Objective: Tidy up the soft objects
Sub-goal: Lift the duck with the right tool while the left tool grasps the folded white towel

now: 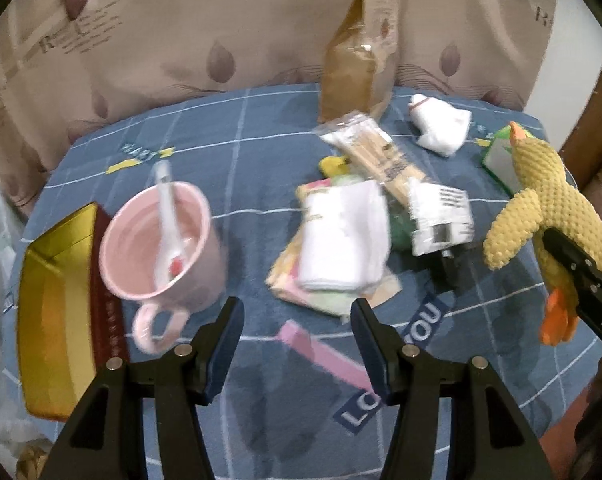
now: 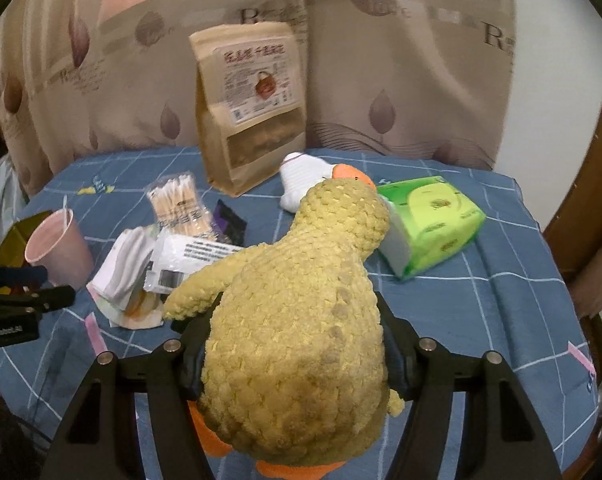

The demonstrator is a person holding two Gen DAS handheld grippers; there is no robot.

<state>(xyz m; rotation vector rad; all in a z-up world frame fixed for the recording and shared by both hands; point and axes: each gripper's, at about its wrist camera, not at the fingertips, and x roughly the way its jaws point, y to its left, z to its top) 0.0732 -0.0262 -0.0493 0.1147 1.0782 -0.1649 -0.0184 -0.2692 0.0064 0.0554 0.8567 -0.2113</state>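
Note:
My right gripper (image 2: 297,344) is shut on a yellow plush duck (image 2: 297,320) and holds it above the blue checked tablecloth (image 2: 481,312). The duck also shows at the right of the left wrist view (image 1: 549,208), clamped in the right gripper (image 1: 577,268). My left gripper (image 1: 297,320) is open and empty, low over the cloth, just short of a folded white cloth (image 1: 341,236) that lies on a pastel packet (image 1: 289,276). A white plush toy (image 1: 441,124) lies at the back, also seen in the right wrist view (image 2: 301,180).
A pink mug (image 1: 161,244) with a white spoon (image 1: 169,216) stands left, beside a gold box (image 1: 57,312). A cotton swab pack (image 1: 381,156), a labelled white packet (image 1: 441,212), a green tissue pack (image 2: 433,224) and a tall brown pouch (image 2: 249,108) crowd the middle and back.

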